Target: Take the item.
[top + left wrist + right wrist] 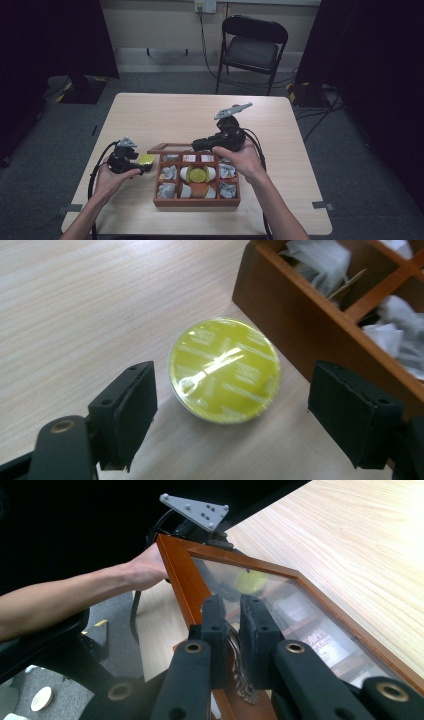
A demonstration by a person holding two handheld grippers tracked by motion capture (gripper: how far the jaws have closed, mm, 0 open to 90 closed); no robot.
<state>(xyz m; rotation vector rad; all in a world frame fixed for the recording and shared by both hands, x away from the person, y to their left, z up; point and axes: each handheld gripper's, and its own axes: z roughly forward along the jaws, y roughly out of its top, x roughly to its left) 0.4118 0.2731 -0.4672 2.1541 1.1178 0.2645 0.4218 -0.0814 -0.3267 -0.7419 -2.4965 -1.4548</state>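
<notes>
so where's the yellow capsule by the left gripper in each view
High view: the yellow capsule lies on the table just left of the wooden box, at the left gripper.
Left gripper view: centre of the picture, between the open jaws, untouched.
Right gripper view: a blurred yellow spot seen through the glass lid, upper middle; probably it.
Shared landmark: the wooden box with its raised lid.

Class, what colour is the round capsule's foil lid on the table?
Yellow-green capsule lid, clearest in the left gripper view.

My high view looks forward and down over the pale wooden table (150, 115); both gripper views sit close, sharing the brown wooden compartment box (280, 315) at lower centre.
</notes>
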